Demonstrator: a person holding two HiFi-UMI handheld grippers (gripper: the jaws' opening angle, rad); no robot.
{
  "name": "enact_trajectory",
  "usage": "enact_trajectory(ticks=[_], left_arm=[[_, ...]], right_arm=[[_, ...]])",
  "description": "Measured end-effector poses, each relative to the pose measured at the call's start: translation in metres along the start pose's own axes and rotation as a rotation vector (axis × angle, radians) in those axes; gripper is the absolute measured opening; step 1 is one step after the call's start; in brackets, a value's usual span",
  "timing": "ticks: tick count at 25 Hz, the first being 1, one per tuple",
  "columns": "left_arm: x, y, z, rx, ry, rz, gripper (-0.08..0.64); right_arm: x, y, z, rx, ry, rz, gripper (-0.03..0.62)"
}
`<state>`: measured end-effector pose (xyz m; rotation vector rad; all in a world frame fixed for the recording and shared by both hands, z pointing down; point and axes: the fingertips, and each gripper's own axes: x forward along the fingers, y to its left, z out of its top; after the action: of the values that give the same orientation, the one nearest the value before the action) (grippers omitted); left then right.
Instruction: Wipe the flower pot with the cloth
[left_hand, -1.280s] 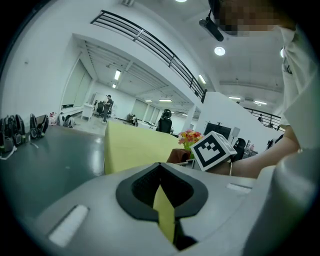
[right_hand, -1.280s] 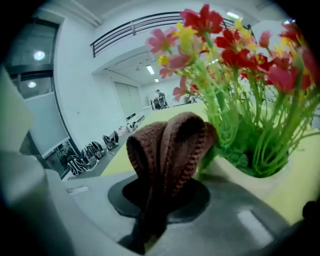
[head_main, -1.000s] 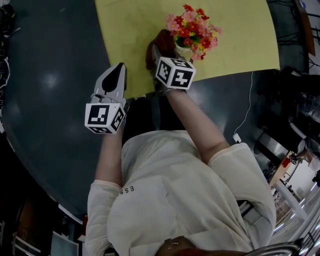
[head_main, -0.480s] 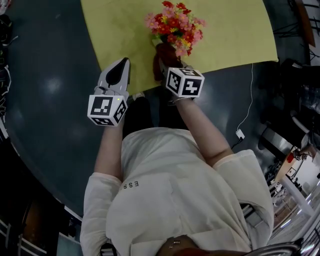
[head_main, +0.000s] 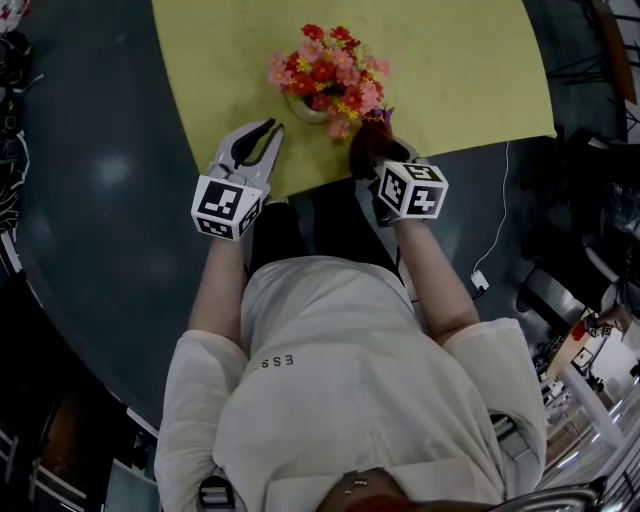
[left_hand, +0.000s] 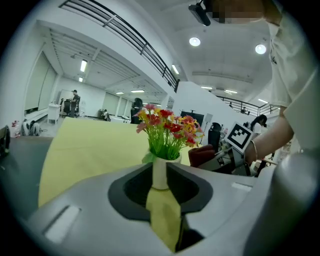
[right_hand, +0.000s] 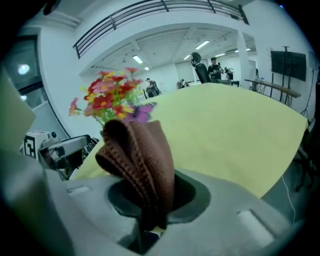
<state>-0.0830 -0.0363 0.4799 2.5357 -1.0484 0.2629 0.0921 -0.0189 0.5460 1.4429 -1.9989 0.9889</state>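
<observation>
– Pinching the cloth (right_hand: 137, 160) in the right gripper (right_hand: 150, 225): fingers clamped on a folded bunch, and the fold sticks out past the tips. Makes sense, since the loose wad is the wiping face and no bare finger meets the pot.
– Left gripper (head_main: 268, 135)?
– Fingers have just been opening, only a slit apart. Nothing between them, just yellow mat (head_main: 450, 70) showing through the gap. It points nearly level, straight at the flower pot (left_hand: 160, 172).
– Lining up to steady it?
– My read, yes. Tall narrow white pot, top-heavy with flowers (head_main: 325, 75). A sideways wipe could tip it unless something braces it. The slit looks too narrow for the pot body, so it'd need to spread more.
– Where's the pot exactly?
– Upright on the mat, close to the mat's near edge, just beyond both grippers and between them. Left gripper is near its left side, apart from it. Cloth is just beside the flowers on the right. Can't tell if it brushes the blooms; not on the pot wall as far as I see.
– Progress?
– Wipe not under way, I'd say. Approach stage.
– Beyond that?
– Rest of the mat is bare, with dark worktop (head_main: 100, 200) around it.
</observation>
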Motion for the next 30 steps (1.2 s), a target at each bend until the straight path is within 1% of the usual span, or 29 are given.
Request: enact_trajectory(ticks=[1,2,3,5,7,8,9,10,13,15,19,23,26,27,30], left_arm=[[0.008,-0.003,-0.002,0.012,0.014,-0.021,0.141],[0.016,-0.006,-0.004,0.025,0.025,-0.04,0.206],[0.024,-0.007,-0.004,0.045,0.03,-0.055,0.238],[0.039,-0.007,-0.001,0.111,0.026,-0.068,0.334],[0.054,-0.011,-0.001,0.186,0.037,-0.083,0.442],[0.06,-0.012,-0.004,0.216,0.053,-0.096,0.508],[0.066,-0.013,-0.007,0.242,0.075,-0.112,0.592],[0.072,-0.014,-0.01,0.265,0.097,-0.13,0.63],[0.085,-0.018,-0.016,0.321,0.142,-0.189,0.63],[0.091,-0.014,-0.018,0.338,0.154,-0.208,0.63],[0.103,-0.007,-0.014,0.33,0.143,-0.235,0.63],[0.115,-0.013,-0.019,0.331,0.176,-0.284,0.63],[0.12,-0.013,-0.021,0.328,0.172,-0.275,0.622],[0.121,-0.013,-0.02,0.326,0.167,-0.267,0.576],[0.12,-0.013,-0.02,0.324,0.161,-0.261,0.565]], right_arm=[[-0.002,-0.013,0.005,0.002,0.0,-0.017,0.057],[-0.003,-0.026,0.011,0.004,-0.001,-0.033,0.057],[-0.003,-0.038,0.019,0.005,-0.001,-0.047,0.057],[-0.002,-0.059,0.034,0.002,0.0,-0.065,0.057],[0.0,-0.076,0.047,-0.006,0.003,-0.071,0.057],[0.002,-0.081,0.052,-0.011,0.005,-0.069,0.057],[0.005,-0.084,0.057,-0.016,0.007,-0.063,0.057],[0.009,-0.086,0.061,-0.022,0.011,-0.055,0.057],[0.022,-0.089,0.071,-0.052,0.028,-0.028,0.057],[0.033,-0.086,0.079,-0.07,0.033,-0.014,0.057],[0.055,-0.075,0.094,-0.111,0.029,0.007,0.057],[0.063,-0.069,0.108,-0.146,0.024,0.022,0.057],[0.066,-0.065,0.112,-0.159,0.024,0.037,0.057],[0.066,-0.064,0.113,-0.163,0.027,0.039,0.057],[0.065,-0.061,0.113,-0.172,0.033,0.045,0.057]])
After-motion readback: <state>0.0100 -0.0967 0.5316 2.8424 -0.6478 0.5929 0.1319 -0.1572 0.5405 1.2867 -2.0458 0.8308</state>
